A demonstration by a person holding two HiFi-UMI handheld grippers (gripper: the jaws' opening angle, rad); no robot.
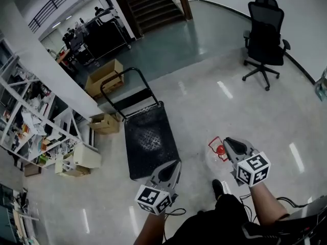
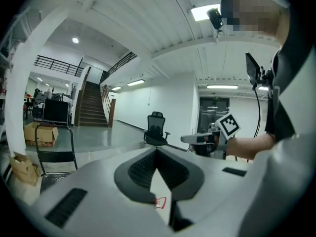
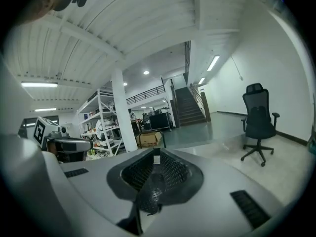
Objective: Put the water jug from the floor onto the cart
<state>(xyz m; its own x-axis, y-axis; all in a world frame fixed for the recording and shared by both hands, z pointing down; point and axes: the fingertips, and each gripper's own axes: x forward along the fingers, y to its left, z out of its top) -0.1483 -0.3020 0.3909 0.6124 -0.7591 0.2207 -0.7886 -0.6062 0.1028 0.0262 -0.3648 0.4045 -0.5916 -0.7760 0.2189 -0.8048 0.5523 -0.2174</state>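
Note:
The water jug [image 1: 218, 154] is clear with a red cap and stands on the glossy floor just right of the cart. The cart [image 1: 151, 139] is a black flat platform with a black loop handle [image 1: 125, 83] at its far end, and its deck is bare. My right gripper [image 1: 228, 142] hovers over the jug's near side, jaws drawn together with nothing between them. My left gripper [image 1: 174, 165] hangs over the cart's near right corner, its tips meeting on nothing. A red bit of the jug [image 2: 159, 202] shows through the left jaws' gap.
A black office chair [image 1: 264, 34] stands at the far right. Cardboard boxes [image 1: 104, 76] lie beyond the cart's handle, and a smaller one [image 1: 105, 123] sits to its left. A cluttered white shelf rack [image 1: 30, 121] and a white pillar [image 1: 46, 60] line the left side; stairs [image 1: 153, 4] rise at the back.

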